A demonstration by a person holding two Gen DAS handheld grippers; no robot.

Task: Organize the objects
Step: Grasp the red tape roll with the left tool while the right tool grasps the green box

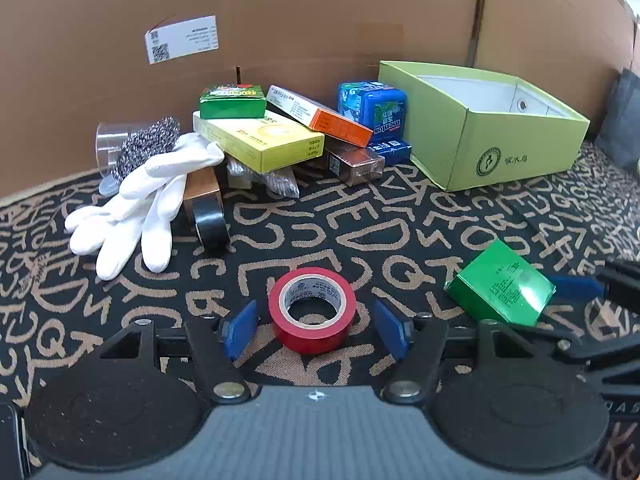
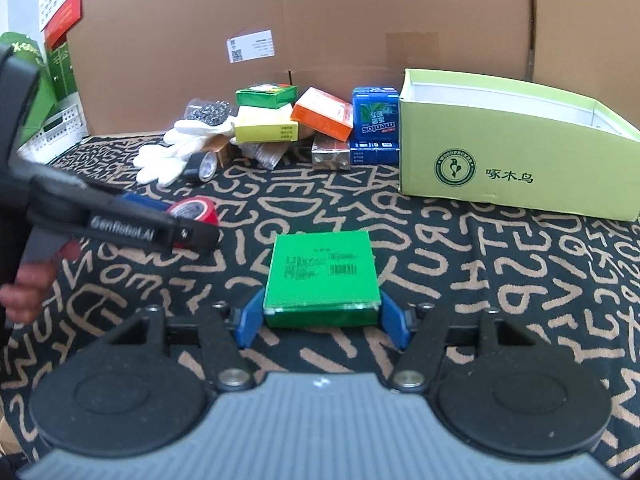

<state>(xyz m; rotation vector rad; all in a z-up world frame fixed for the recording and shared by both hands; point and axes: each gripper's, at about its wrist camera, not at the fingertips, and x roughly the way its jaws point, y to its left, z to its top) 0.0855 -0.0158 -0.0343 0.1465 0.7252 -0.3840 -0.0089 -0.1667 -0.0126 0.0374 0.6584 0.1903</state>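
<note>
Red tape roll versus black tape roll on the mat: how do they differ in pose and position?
The red tape roll lies flat, hole upward; the black tape roll stands on its edge. The red tape roll sits alone between the open fingers of the left gripper, which do not touch it; the black tape roll rests at the edge of the pile, beside the white gloves. Both have a white core and sit on the lettered mat.

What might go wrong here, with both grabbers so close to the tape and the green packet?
The left gripper straddles the red tape roll with gaps on both sides, so the roll could roll away as it closes. The right gripper holds only the green box's near edge; it could tip out.
</note>
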